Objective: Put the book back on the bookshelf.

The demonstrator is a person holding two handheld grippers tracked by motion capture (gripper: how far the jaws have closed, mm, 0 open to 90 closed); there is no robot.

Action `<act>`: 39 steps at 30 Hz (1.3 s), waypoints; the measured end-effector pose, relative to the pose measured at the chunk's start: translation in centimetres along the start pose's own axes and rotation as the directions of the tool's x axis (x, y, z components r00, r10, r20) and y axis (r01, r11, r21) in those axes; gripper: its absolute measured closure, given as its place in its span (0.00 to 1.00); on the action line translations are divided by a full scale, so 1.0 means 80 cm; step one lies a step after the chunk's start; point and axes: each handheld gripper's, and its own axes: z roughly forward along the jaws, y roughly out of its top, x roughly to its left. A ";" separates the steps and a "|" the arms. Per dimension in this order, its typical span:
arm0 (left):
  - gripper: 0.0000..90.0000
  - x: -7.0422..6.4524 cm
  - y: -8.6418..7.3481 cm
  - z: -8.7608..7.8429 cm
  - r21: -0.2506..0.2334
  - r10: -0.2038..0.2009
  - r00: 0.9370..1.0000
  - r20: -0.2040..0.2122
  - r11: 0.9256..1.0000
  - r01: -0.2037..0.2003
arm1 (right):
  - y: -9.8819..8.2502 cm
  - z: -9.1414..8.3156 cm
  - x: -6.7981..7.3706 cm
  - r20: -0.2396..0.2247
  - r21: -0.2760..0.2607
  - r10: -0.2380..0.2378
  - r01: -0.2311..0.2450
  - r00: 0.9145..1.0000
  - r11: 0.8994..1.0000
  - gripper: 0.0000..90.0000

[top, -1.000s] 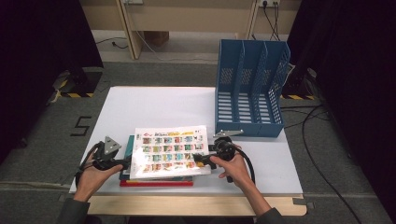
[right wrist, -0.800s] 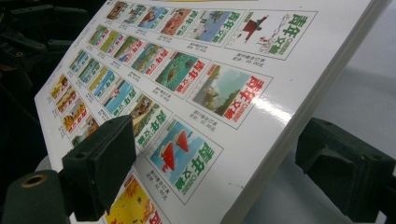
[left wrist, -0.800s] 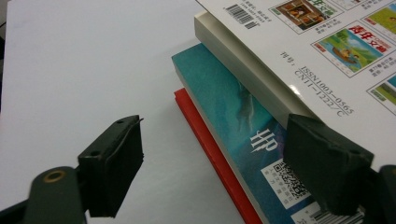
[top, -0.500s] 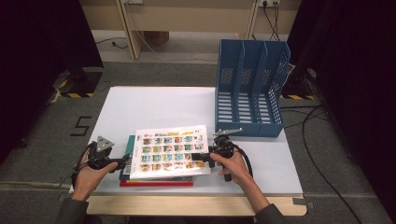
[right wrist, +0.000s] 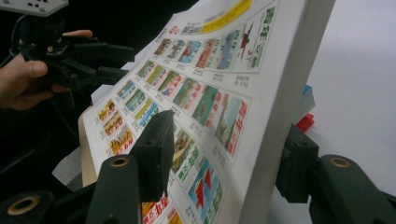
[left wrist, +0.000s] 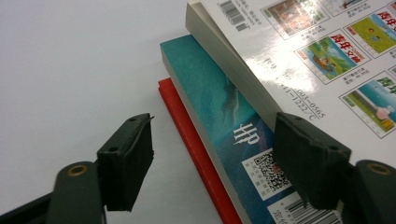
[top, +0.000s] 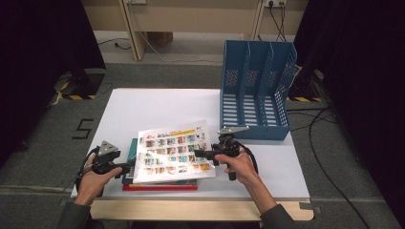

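Observation:
Three books lie stacked near the table's front edge: a red book point(top: 160, 187) underneath, a teal book point(top: 129, 160) on it, and a white picture-grid book point(top: 174, 150) on top. My right gripper point(top: 198, 153) has just been closing and is shut on the white book's point(right wrist: 205, 79) right edge, one jaw on the cover and one under it point(right wrist: 224, 158); that edge is tilted up. My left gripper point(top: 128, 167) has just been closing too but stands open point(left wrist: 215, 158) at the stack's left side. One jaw is over the table, the other over the teal book point(left wrist: 210, 93) beside the white book point(left wrist: 289, 51). The red book's point(left wrist: 187, 126) edge lies between them, untouched.
A blue file rack point(top: 255, 90) with three slots stands upright at the table's back right, close behind my right hand. The white table point(top: 157, 107) stretches bare behind the stack. The other hand and its gripper point(right wrist: 100, 60) show beyond the white book.
The right gripper's jaws have closed onto the white book's right edge. Both hands have stayed about where they were, and the stack has not shifted.

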 end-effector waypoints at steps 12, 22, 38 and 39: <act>0.43 -0.008 -0.002 0.006 -0.044 -0.023 0.999 0.048 0.999 0.025 | 0.048 -0.013 0.019 0.073 0.034 -0.112 0.110 0.991 0.993 0.77; 0.17 0.000 0.002 0.007 -0.102 -0.053 0.995 0.080 0.993 0.061 | 0.086 -0.038 0.043 0.083 0.050 -0.163 0.159 0.983 0.986 0.81; 0.16 0.076 -0.023 0.006 -0.102 -0.184 0.980 -0.071 0.979 0.176 | 0.148 -0.107 0.081 0.184 0.118 -0.268 0.250 0.946 0.961 0.81; 0.16 0.076 -0.024 0.008 -0.091 -0.181 0.981 -0.073 0.981 0.174 | 0.153 -0.112 0.085 0.198 0.125 -0.272 0.251 0.942 0.960 0.81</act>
